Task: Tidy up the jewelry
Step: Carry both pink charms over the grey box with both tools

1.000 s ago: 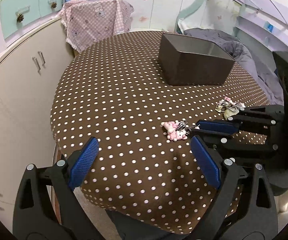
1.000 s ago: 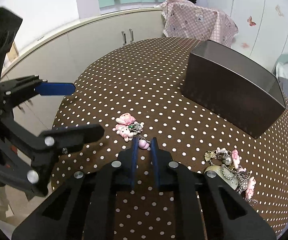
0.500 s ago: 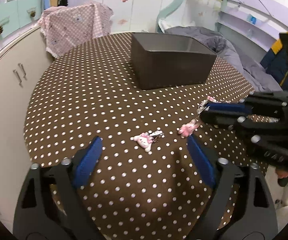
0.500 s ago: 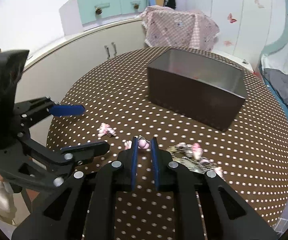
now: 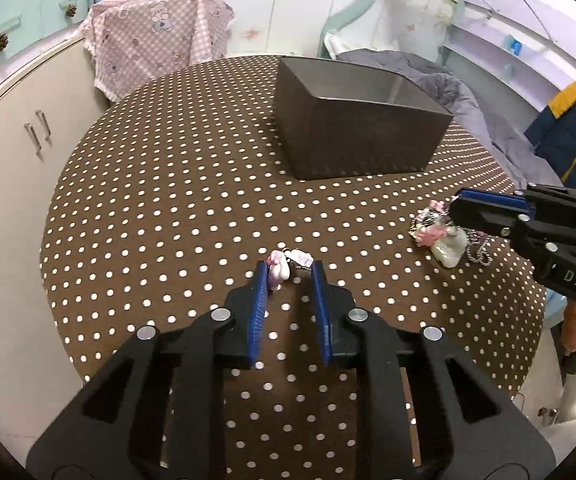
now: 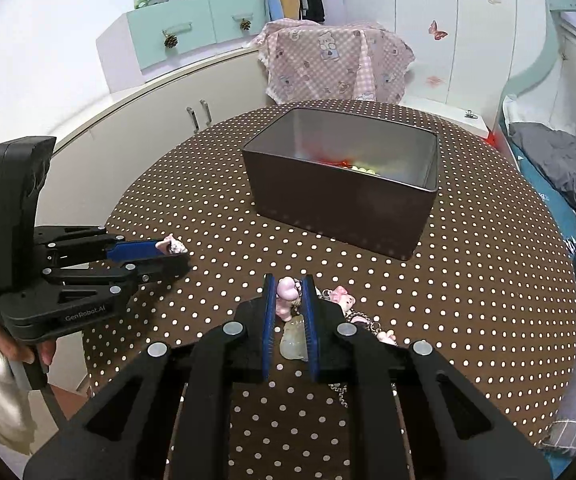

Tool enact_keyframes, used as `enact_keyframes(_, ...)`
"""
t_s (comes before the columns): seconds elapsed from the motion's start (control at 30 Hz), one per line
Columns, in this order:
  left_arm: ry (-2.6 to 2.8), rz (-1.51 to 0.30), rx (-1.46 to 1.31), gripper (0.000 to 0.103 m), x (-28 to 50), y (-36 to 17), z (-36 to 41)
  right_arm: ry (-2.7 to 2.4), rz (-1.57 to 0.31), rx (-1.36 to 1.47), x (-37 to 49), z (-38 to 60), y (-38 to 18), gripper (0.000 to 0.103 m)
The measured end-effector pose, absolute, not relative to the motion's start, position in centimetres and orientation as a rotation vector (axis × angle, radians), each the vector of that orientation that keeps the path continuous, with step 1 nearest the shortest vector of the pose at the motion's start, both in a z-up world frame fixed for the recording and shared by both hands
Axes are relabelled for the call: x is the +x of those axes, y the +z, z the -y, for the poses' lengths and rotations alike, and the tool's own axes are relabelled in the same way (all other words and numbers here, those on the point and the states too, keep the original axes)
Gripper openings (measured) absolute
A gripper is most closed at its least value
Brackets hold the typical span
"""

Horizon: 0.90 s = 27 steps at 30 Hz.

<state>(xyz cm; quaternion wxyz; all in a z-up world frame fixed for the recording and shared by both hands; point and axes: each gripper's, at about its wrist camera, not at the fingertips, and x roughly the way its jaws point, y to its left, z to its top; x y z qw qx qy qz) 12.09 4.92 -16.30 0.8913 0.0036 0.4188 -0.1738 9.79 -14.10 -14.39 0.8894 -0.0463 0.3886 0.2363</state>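
Observation:
A dark metal box [image 6: 344, 184] stands on the polka-dot table; red and pale green beads lie inside it. My right gripper [image 6: 289, 286] is shut on a pink charm [image 6: 287, 292], held above a pile of jewelry [image 6: 344, 312] with a pale stone pendant [image 6: 293, 340]. In the left wrist view my left gripper [image 5: 289, 270] has narrowed around a pink-and-white charm [image 5: 282, 266] on the cloth, with a gap still left beside it. The jewelry pile [image 5: 442, 236] lies to its right, under the right gripper [image 5: 454, 208].
The table [image 5: 168, 200] is round, with edges close on the left and near side. A cream cabinet [image 5: 16, 140] runs along the left. A pink checked cloth [image 6: 332, 64] hangs behind the table. A bed with grey bedding [image 5: 448, 92] is at the right.
My left gripper has moved forward over the pink-and-white charm and its jaws have narrowed from wide open. My right gripper has lifted the pink charm and carried it right, above the pile.

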Motion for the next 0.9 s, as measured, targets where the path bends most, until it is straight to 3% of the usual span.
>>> enact_keyframes(0.9, -0.462, -0.717, 0.013, 0.022, 15.8, -10.4, 0.0, 0.425, -0.649, -0.096, 12.6, 17.4, -8.7, 0.012)
